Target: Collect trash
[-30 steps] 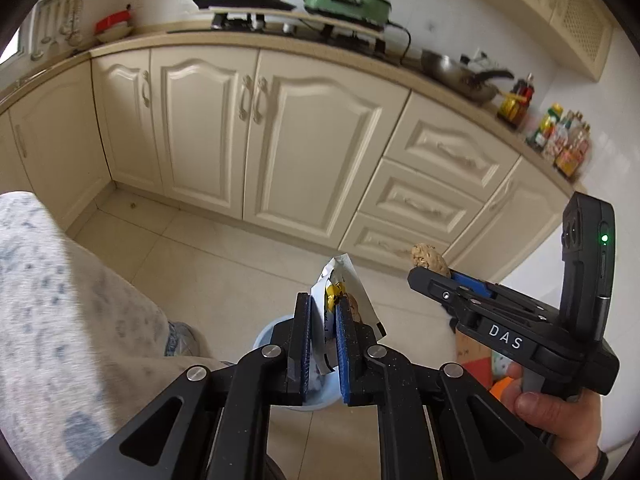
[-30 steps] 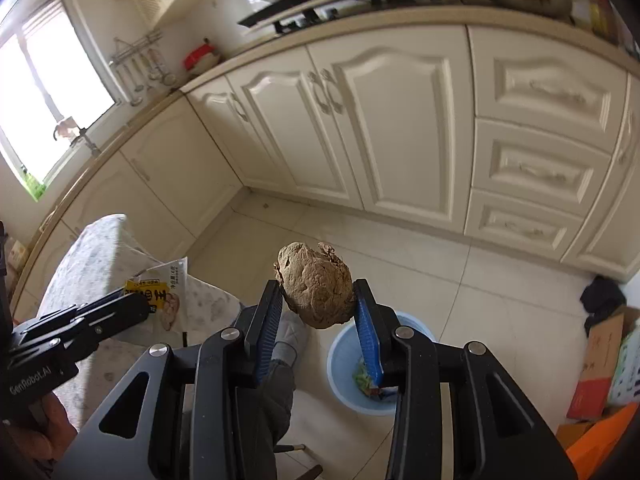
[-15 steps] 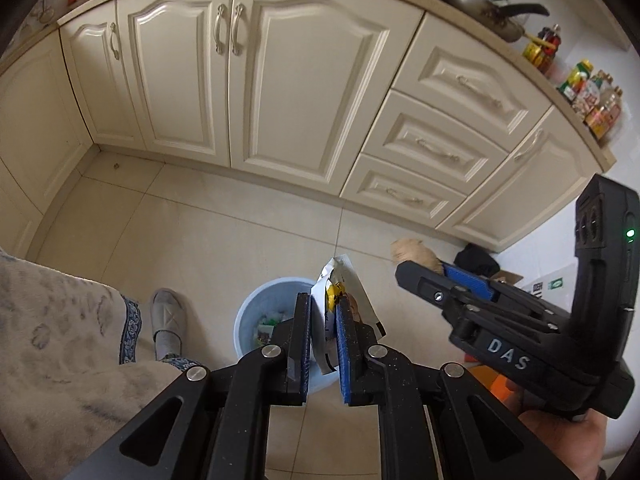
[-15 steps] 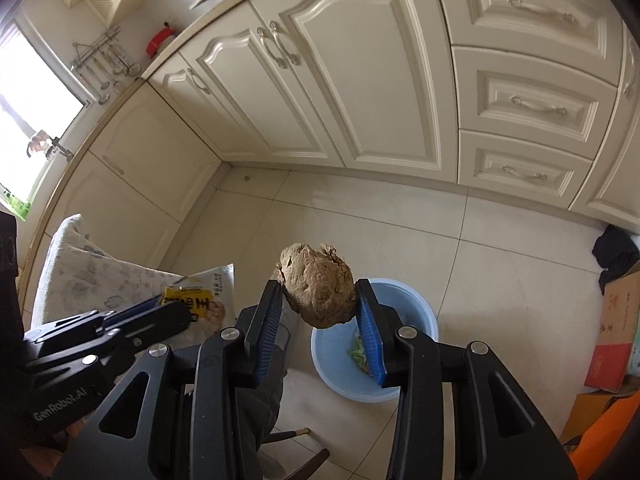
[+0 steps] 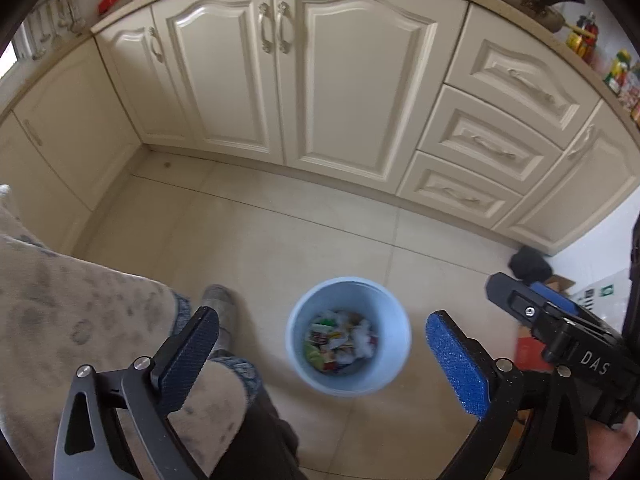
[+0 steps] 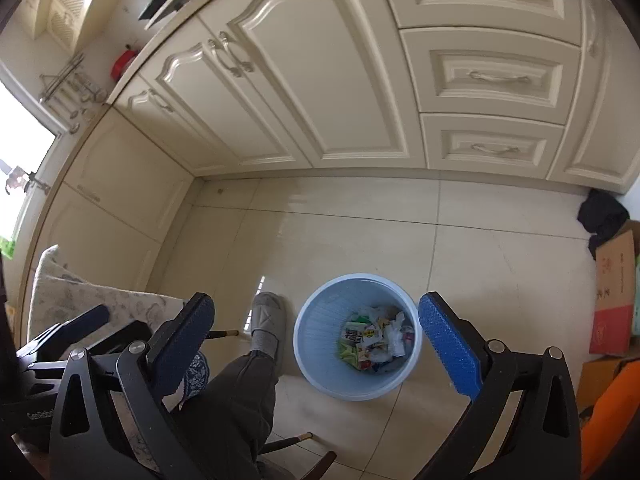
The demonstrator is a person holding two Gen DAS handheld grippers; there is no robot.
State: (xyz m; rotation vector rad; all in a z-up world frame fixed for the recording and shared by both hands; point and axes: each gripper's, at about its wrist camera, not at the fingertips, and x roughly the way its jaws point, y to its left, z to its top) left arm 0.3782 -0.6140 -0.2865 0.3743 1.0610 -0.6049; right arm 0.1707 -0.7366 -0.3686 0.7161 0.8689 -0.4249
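Both claws, left claw (image 5: 320, 354) and right claw (image 6: 316, 338), are opening wide and empty above the round, ribbed blue plastic bin (image 6: 320, 340) of crumpled wrappers (image 6: 374, 338).

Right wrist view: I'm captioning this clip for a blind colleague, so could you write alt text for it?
The right gripper hangs above a light blue trash bin on a tiled kitchen floor, jaws opening with nothing between them. Wrappers and crumpled paper lie in the bin; a person's leg and grey slipper are beside it, cream cabinets behind.
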